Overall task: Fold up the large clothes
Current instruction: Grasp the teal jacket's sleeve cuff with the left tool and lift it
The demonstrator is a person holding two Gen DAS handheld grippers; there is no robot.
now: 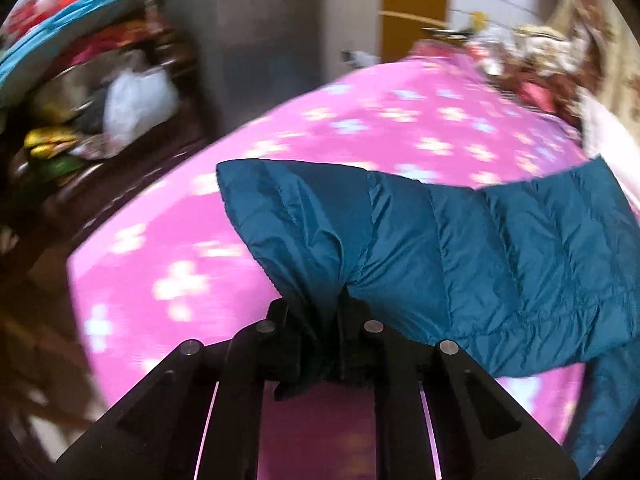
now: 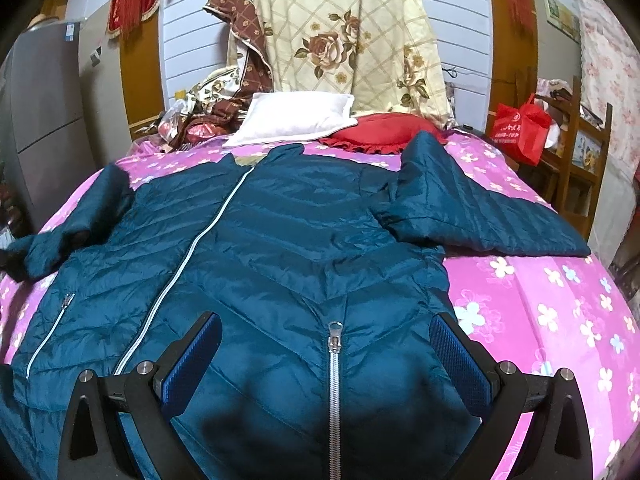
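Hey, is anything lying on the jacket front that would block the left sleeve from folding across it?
Nothing visible lies on the teal quilted puffer jacket. Its front is bare apart from its own zippers. The left gripper is shut on the sleeve, and the open right gripper hovers over the lower front.

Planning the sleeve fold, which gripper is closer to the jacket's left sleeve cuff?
Left. The left gripper is shut on the sleeve cuff; the right gripper hangs open above the jacket hem.
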